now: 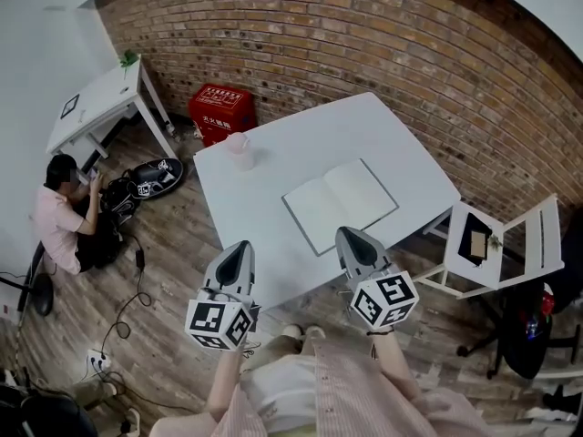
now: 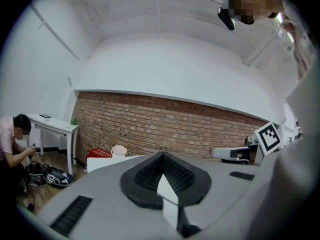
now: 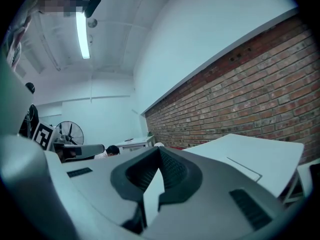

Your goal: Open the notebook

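Observation:
The notebook (image 1: 340,203) lies open on the white table (image 1: 273,167), blank pages up. In the head view both grippers hang level over the table's near edge, short of the notebook and apart from it. The left gripper (image 1: 239,248) sits at the front left corner and the right gripper (image 1: 351,238) just before the notebook's near edge. In the left gripper view the left gripper (image 2: 161,159) has its jaws together with nothing between them. The right gripper (image 3: 159,154) is likewise shut and empty, and the table (image 3: 260,151) stretches ahead at its right.
A pink cup (image 1: 240,148) stands at the table's far left corner. On the floor are a red box (image 1: 221,109) by the brick wall, a seated person (image 1: 64,217) with bags, and cables. A white side table (image 1: 96,103) is at left, a white chair (image 1: 501,244) at right.

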`<state>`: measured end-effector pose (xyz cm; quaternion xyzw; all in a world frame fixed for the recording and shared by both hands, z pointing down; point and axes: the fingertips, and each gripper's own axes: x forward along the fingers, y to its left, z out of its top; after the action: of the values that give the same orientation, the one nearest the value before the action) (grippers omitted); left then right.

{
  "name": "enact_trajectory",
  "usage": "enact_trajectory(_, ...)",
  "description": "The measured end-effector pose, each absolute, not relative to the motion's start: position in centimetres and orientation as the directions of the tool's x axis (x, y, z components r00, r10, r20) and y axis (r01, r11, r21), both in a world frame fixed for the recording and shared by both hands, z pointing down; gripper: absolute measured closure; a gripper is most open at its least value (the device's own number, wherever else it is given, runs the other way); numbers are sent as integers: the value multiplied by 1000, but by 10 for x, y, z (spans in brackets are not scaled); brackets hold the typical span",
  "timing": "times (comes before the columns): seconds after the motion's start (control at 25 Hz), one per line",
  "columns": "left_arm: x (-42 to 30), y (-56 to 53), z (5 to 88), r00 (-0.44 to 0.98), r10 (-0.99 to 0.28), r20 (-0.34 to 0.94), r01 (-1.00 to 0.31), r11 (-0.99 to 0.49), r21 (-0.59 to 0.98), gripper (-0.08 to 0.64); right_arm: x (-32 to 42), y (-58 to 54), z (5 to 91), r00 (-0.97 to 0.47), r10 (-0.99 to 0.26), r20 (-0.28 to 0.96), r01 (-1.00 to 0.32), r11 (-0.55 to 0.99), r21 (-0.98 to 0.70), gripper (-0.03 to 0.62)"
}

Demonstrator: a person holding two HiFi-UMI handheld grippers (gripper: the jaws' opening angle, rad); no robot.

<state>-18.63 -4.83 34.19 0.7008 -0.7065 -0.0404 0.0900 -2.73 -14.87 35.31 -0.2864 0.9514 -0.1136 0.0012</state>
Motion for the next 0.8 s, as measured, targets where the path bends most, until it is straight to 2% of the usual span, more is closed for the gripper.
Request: enact_trajectory(0.8,-206,-41,342,-44,-996,75,-984,56,169,568,-12,-159,352,-803,-593,59,-593,786,-173,589)
